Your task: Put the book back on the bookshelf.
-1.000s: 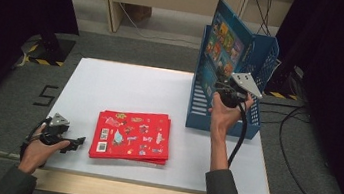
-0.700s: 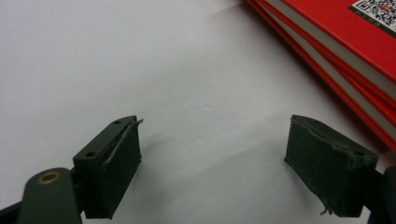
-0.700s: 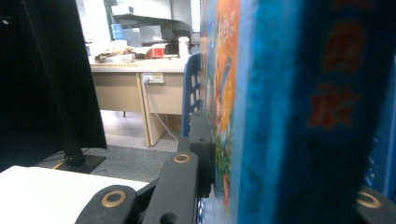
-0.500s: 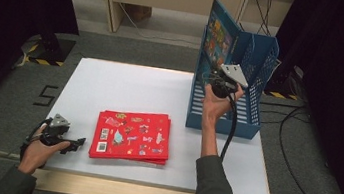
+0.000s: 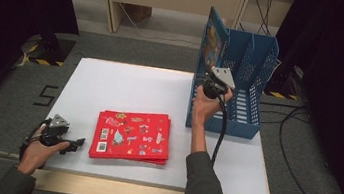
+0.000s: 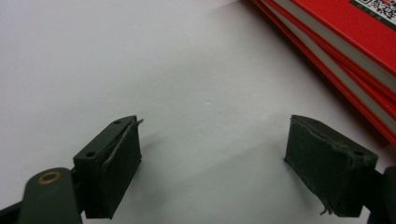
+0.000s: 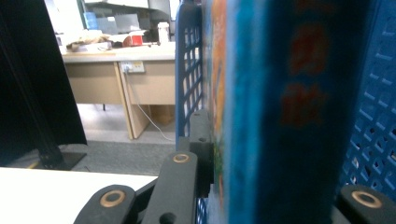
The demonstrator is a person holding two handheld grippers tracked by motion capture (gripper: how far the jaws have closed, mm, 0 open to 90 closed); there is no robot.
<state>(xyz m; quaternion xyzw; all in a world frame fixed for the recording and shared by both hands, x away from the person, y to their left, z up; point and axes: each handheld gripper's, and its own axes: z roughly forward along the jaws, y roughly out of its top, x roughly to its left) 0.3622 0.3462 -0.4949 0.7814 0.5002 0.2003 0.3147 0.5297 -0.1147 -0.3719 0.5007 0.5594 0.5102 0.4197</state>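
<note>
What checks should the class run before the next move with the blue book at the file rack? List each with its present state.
1. Right tool shut on the blue book: ok, its jaws press both faces in the right gripper view.
2. Blue book stands upright in the blue rack, in the leftmost slot: ok.
3. Book's bottom edge rests on the rack floor: cannot tell, hidden by the rack wall.
4. Left tool open and free: ok, bare white table between its jaws.
5. Red books lie flat in a stack beside the left tool: ok, not touched.
6. Other rack slots free: ok, as far as the high view shows.
</note>
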